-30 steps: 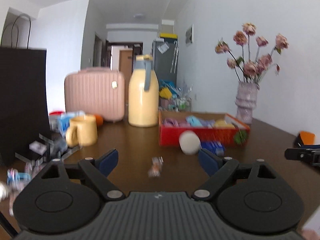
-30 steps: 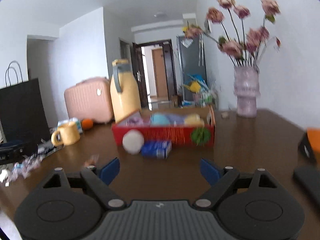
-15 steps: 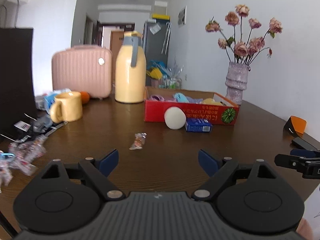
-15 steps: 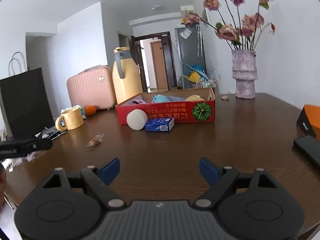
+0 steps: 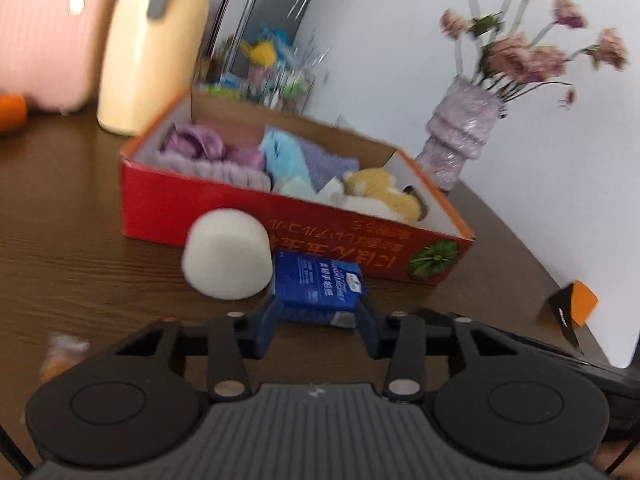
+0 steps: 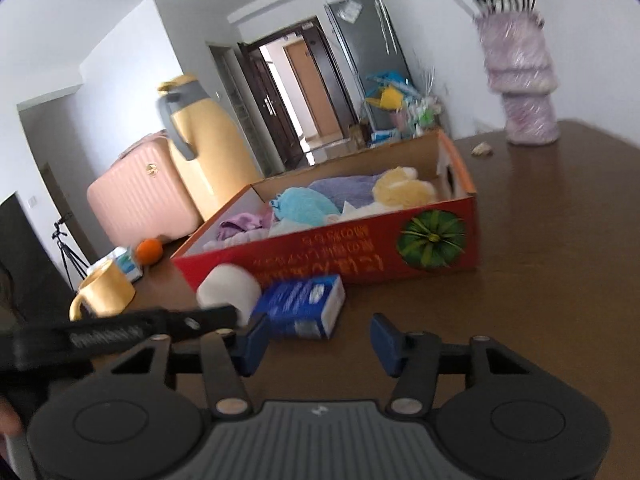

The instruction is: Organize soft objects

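The left claw (image 5: 319, 326) tilts down at the surface (image 5: 80, 248), jaws closing around the blue pack (image 5: 318, 284). The right claw (image 6: 318, 342), also tilted down, is closing on nothing, half wide.

Left gripper (image 5: 318, 322): lower centre of frame, jaws closing. Right gripper (image 6: 318, 344): lower centre, jaws closing, nothing between.

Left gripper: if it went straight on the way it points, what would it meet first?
Most likely the blue pack, already between the closing jaws of the left gripper. Whether the pads touch it is unclear. The red box stands behind.
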{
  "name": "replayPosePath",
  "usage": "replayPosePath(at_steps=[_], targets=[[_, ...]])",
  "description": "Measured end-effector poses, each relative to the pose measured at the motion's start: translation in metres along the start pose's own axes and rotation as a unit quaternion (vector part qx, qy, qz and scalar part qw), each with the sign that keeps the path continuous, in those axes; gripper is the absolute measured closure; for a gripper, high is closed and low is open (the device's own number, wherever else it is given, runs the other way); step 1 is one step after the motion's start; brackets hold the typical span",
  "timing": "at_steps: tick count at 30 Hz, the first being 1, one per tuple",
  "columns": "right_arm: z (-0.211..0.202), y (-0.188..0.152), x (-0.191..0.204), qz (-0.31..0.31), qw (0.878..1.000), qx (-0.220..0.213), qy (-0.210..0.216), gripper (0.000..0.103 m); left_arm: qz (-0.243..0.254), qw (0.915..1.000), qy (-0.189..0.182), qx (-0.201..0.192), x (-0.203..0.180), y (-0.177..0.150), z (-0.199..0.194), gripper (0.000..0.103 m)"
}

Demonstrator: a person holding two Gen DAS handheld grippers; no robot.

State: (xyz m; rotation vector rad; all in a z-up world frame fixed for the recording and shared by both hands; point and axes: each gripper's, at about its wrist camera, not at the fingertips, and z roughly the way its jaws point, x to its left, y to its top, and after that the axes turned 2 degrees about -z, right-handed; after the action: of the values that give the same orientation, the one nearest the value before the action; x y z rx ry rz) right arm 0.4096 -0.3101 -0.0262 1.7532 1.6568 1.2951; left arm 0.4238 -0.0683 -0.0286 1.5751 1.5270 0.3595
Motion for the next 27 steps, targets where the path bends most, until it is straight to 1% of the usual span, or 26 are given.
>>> replayPosePath(at_steps=[1,2,3,4,5,6,8,10,12,14,15,17,19,21,22,25,27], targets=[[0.015,0.005,-0.004,0.008,1.000,0.008,0.004,0.056,-0.009,0.9999,-0.001,0.010,0.002,0.003,0.012,0.066],[0.027,0.009,-0.006,0.015,1.000,0.014,0.003,0.058,-0.018,0.9996,-0.001,0.021,0.005,0.007,0.026,0.067],[0.039,0.013,-0.009,0.019,1.000,0.018,0.001,0.062,-0.025,0.9993,-0.001,0.027,0.006,0.010,0.035,0.067],[0.047,0.015,-0.011,0.023,1.000,0.021,0.000,0.063,-0.031,0.9991,-0.005,0.028,0.009,0.011,0.040,0.067],[0.054,0.016,-0.014,0.030,0.999,0.023,0.003,0.064,-0.036,0.9990,-0.007,0.026,0.012,0.012,0.044,0.069],[0.061,0.016,-0.016,0.039,0.999,0.027,0.009,0.065,-0.044,0.9987,-0.008,0.023,0.015,0.011,0.046,0.077],[0.070,0.015,-0.019,0.058,0.997,0.036,0.026,0.074,-0.057,0.9980,-0.017,0.022,0.022,0.010,0.050,0.081],[0.072,0.011,-0.018,0.061,0.997,0.037,0.024,0.080,-0.069,0.9968,-0.027,0.031,0.027,0.008,0.052,0.082],[0.068,0.011,-0.019,0.063,0.997,0.038,0.025,0.085,-0.061,0.9975,-0.022,0.026,0.025,0.007,0.050,0.082],[0.053,0.010,-0.021,0.069,0.997,0.035,0.029,0.085,-0.064,0.9972,-0.023,0.031,0.021,0.006,0.045,0.082],[0.042,0.006,-0.021,0.066,0.997,0.031,0.032,0.085,-0.069,0.9966,-0.031,0.035,0.019,0.004,0.039,0.082],[0.020,-0.010,-0.022,0.067,0.996,0.044,0.036,0.085,-0.068,0.9961,-0.044,0.036,0.012,-0.006,0.022,0.082],[-0.009,-0.034,-0.021,0.072,0.995,0.052,0.041,0.085,-0.043,0.9964,-0.050,0.053,0.005,-0.027,0.000,0.082],[-0.043,-0.058,-0.014,0.067,0.996,0.049,0.040,0.085,-0.027,0.9948,-0.064,0.075,-0.002,-0.054,-0.025,0.082],[-0.061,-0.069,-0.008,0.059,0.996,0.049,0.036,0.085,-0.022,0.9940,-0.070,0.080,-0.005,-0.066,-0.039,0.082],[-0.108,-0.093,0.008,0.047,0.998,0.033,0.027,0.084,-0.016,0.9921,-0.089,0.087,-0.016,-0.100,-0.081,0.082],[-0.123,-0.105,0.011,0.058,0.997,0.031,0.033,0.083,-0.008,0.9925,-0.093,0.079,-0.022,-0.118,-0.105,0.081]])
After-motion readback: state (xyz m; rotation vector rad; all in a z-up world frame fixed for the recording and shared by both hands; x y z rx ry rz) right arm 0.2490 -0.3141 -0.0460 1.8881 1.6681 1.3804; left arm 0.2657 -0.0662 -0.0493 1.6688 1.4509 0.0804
